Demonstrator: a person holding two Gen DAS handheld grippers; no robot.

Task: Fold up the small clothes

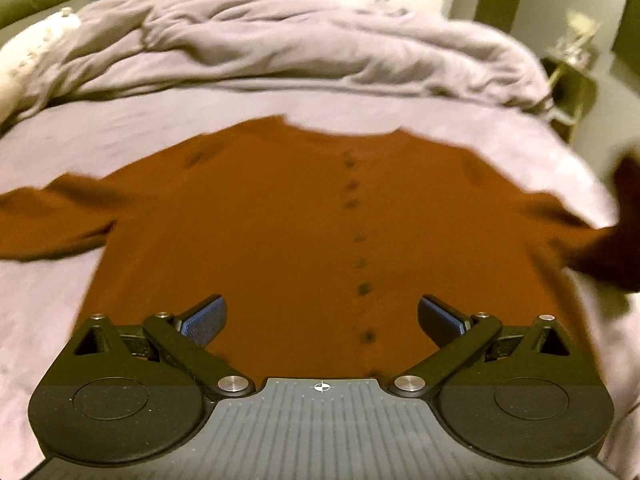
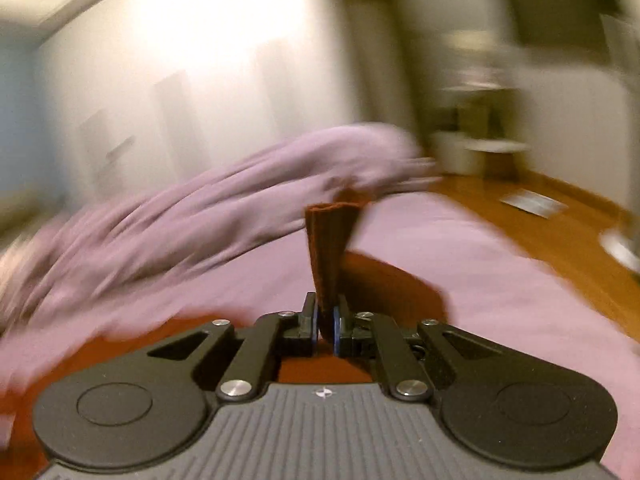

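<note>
A: Left wrist view, far left first. A white patterned pillow [image 1: 28, 54] sits at the bed's left edge, partly under a rumpled pale-lilac duvet [image 1: 288, 46] heaped across the far end of the bed.

B: And on the flat part?

A: A rust-brown knitted button-front cardigan [image 1: 256, 220] lies spread, front up, on the lilac bed sheet [image 1: 44, 144]. Its left sleeve [image 1: 48, 220] runs out toward the bed's left edge. A row of dark buttons [image 1: 354, 200] runs down the garment, right of centre. The hem lies at the near edge, under the tool.

B: The left gripper [image 1: 322, 316]?

A: Released. Its blue-padded fingers [image 1: 202, 318] stand wide apart above the hem, nothing between them. Whether the pads touch the cloth cannot be told.

B: Further right?

A: The cardigan's right sleeve [image 1: 560, 220] reaches the bed's right edge, where a dark blurred shape covers its end. Beyond that corner stands a small bedside stand [image 1: 572, 92] with unclear items on top.

B: Now the right wrist view.

A: Heavy blur. Left, the duvet [image 2: 208, 216] smears across the frame before a pale wall. Centre, the right gripper [image 2: 326, 326] is clenched on a fold of the cardigan's brown fabric [image 2: 330, 248], which stands up from between the pads in a narrow strip. More of the garment lies on the sheet [image 2: 500, 280] just beyond.

B: Right side?

A: A wooden floor [image 2: 540, 220] past the bed's right edge.
</note>
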